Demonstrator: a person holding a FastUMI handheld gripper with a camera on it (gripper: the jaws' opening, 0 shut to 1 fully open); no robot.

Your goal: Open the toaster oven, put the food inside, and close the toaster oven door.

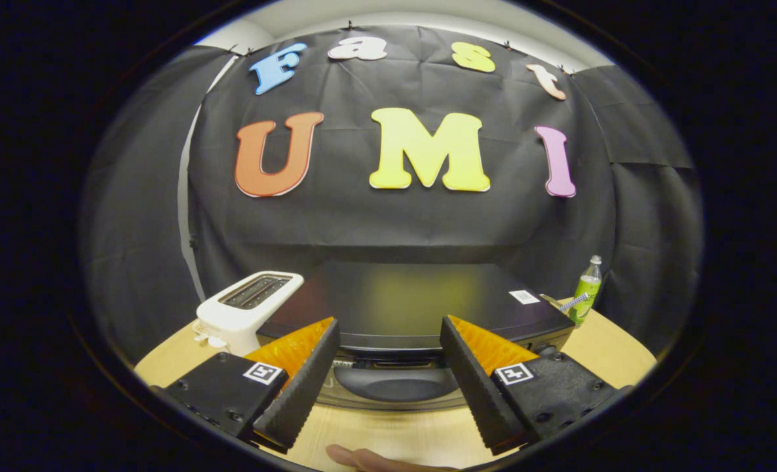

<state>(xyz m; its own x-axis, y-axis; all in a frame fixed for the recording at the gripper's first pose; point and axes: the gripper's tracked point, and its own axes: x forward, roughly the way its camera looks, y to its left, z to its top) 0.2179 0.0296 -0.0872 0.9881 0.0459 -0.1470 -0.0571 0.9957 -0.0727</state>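
Observation:
The black toaster oven (415,305) stands on the wooden table just ahead of my fingers, seen from above and in front. Its flat dark top faces me and its door handle (395,382) lies between my two fingers, below the top's front edge. The door looks closed. My gripper (390,328) is open, fingers spread wide on either side of the handle, not touching it. No food item can be made out.
A white slot toaster (247,308) stands left of the oven. A green bottle (586,290) stands at the oven's right rear corner. A person's fingertip (362,459) rests on the wooden table (388,432) below the fingers.

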